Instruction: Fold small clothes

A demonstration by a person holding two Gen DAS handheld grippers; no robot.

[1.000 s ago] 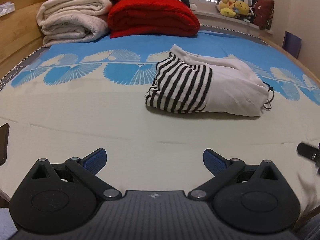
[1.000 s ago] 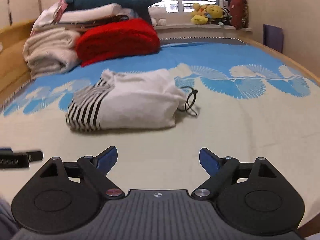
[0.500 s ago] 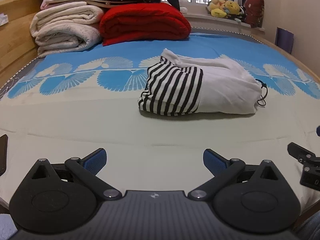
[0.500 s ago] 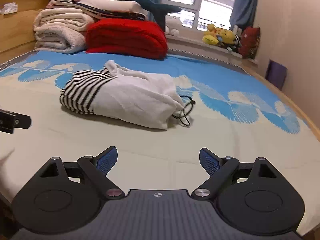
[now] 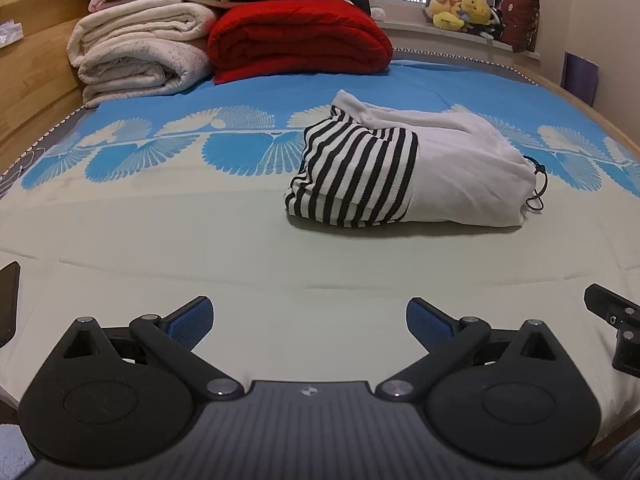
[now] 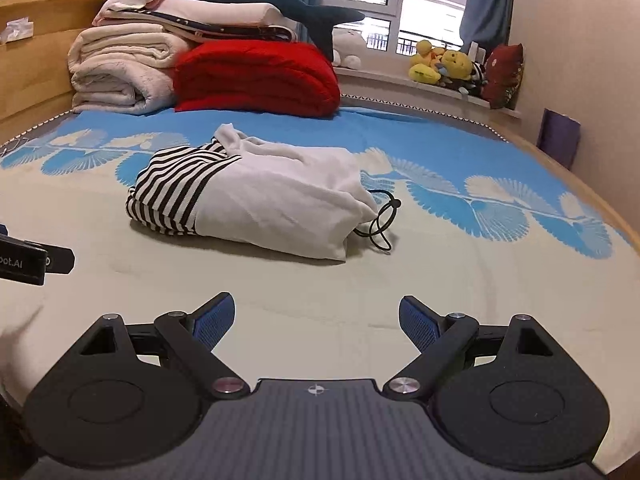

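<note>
White cloth with a black-striped part, the folded garment point(image 5: 412, 176) lies on the bed point(image 5: 160, 240) well ahead of both tongs, its black drawstring point(image 6: 382, 220) trailing at its right end. The left gripper point(image 5: 308, 320) and the right gripper point(image 6: 316, 322) both gape wide over bare sheet, holding nothing. Folded blankets point(image 5: 296, 40) are stacked far beyond.

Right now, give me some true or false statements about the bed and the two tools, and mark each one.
1. The garment lies folded on the bed. True.
2. The right tool grips the garment. False: it is open and holds nothing.
3. A black cord sticks out at the garment's white end. True.
4. The red blanket lies on the garment. False: it sits apart, further back.
5. The left tool is open. True.
</note>
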